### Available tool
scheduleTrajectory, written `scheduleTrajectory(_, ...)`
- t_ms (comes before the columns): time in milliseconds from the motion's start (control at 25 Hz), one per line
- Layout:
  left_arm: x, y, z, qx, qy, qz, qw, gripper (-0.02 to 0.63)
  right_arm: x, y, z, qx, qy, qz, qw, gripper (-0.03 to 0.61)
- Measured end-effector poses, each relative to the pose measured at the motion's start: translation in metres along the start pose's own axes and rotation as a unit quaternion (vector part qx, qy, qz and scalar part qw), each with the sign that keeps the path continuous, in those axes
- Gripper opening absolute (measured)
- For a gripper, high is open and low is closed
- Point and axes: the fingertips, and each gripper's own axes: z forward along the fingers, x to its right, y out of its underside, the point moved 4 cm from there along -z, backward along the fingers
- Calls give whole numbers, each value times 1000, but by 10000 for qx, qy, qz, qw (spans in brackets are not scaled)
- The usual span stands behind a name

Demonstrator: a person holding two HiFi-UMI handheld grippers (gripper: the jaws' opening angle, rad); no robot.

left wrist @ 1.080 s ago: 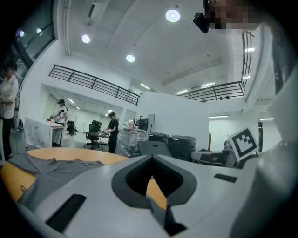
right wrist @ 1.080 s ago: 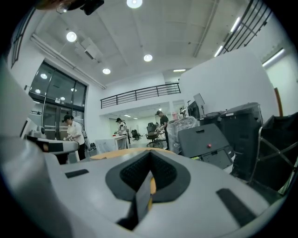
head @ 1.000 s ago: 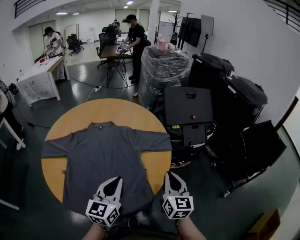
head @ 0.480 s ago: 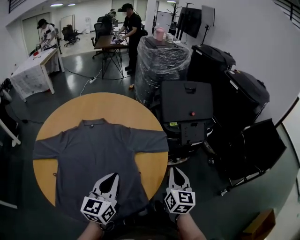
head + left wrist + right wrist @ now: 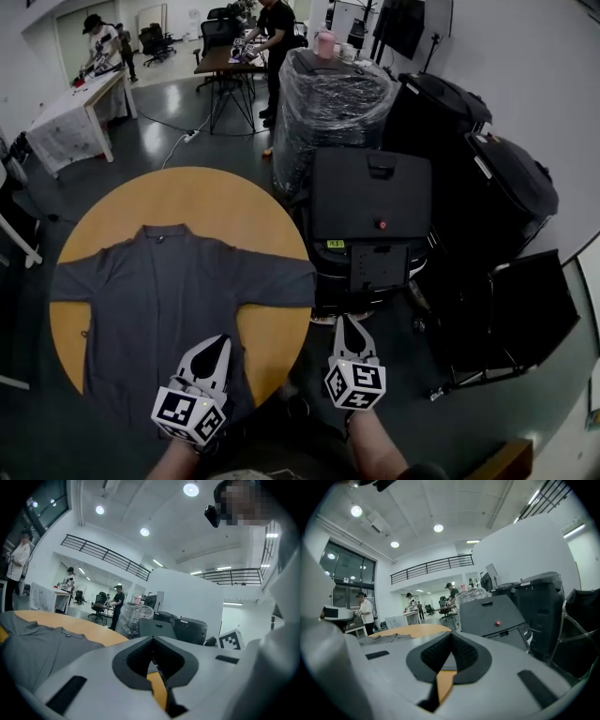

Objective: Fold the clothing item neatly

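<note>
- A dark grey shirt (image 5: 178, 309) lies spread flat on a round wooden table (image 5: 187, 192), smooth and unfolded.
- Its collar points to the table's far side, and both sleeves stretch straight out toward the table's left and right edges.
- The shirt's hem reaches the table's near edge and seems to hang over it.
- The left gripper (image 5: 214, 345) has its jaws pressed together with nothing between them. In the left gripper view the tips (image 5: 152, 637) meet over bare wood and no cloth is caught.
- The right gripper (image 5: 345, 323) is likewise closed tight and empty. Its own view shows the jaw tips (image 5: 451, 633) meeting with only the tabletop (image 5: 417, 629) beyond them.
- In the head view the left gripper sits over the table's near edge, above the shirt's lower right corner. Whether it touches the fabric cannot be told.
- The right gripper is held off the table's near right edge, over the dark floor and clear of the shirt.
- From the left gripper the shirt (image 5: 42, 644) spreads to the left across the table (image 5: 93, 630). From the right gripper it (image 5: 386, 638) shows as a low grey strip on the table's left part.
</note>
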Motion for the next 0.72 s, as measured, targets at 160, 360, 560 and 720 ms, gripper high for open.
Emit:
scheduleTrajectory(160,20,9,34,-95,-96,308,9994,8,23,12,23,-140,-218,70,9996,-12)
scheduleTrajectory(360,21,35,76,-248,-500,247,9981,9,43,25,50,-157,-574,167,9981,-12)
scheduleTrajectory(560,19,65,111,-551,-753,195,9954,9,59,51,70,-389,-832,85,9957,-12)
scheduleTrajectory(720,13,85,133,-759,-926,141,9927,8,61,81,84,-663,-1069,-266,9917,-12)
